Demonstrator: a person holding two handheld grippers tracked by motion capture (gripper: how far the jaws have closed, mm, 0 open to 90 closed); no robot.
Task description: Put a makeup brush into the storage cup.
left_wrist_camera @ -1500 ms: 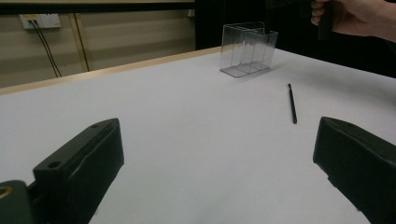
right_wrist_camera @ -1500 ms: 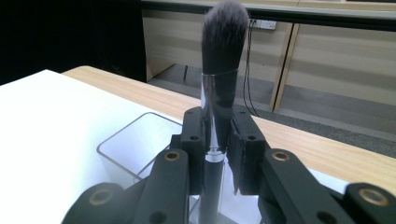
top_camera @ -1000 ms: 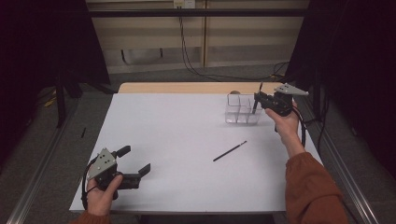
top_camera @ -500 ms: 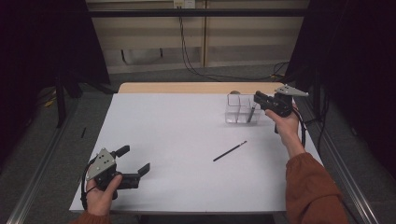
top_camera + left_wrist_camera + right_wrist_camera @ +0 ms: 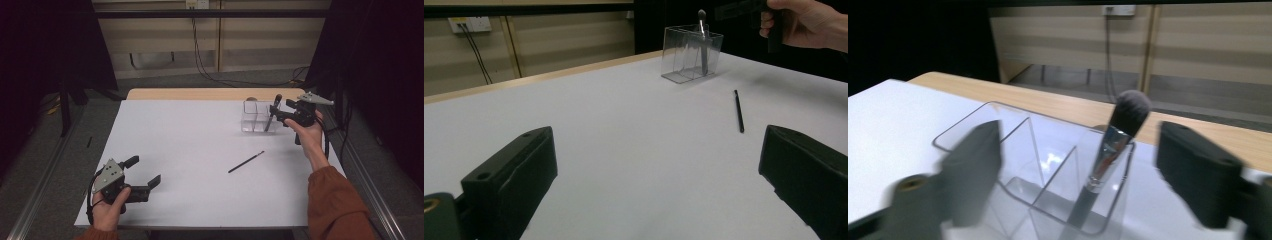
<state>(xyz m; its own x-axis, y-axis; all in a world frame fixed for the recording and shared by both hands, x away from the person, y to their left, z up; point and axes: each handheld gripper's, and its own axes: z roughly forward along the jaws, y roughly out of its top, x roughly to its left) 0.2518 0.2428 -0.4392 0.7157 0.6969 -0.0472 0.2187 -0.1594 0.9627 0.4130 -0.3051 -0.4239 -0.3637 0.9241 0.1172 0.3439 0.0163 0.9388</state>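
Brush (image 5: 1120, 150): I see it standing bristles up in the end compartment of the clear organizer (image 5: 998, 130), leaning on the rim, free of the pads.
Right gripper (image 5: 280, 111): jaws have just been opening; they now stand wide on either side of the brush handle with nothing pressed between them. I read this as the brush let go.
Pencil (image 5: 246, 162): the thin dark stick lies flat on the white table (image 5: 190, 145), out in the open, well apart from the organizer.
Pencil's long axis: slantwise across the table in the high view, its far end toward the organizer, its near end toward my side.
Direction from right gripper: nearer my side and toward the table's middle; I would have to draw back and come down.
Left gripper (image 5: 145, 172): slack and wide open, holding nothing, resting low at the near left corner.
Nearer hand: the right one, I judge; the left sits well off across bare table.
Approach: I would set the jaws crosswise to the stick, since closing along it would likely skate off.
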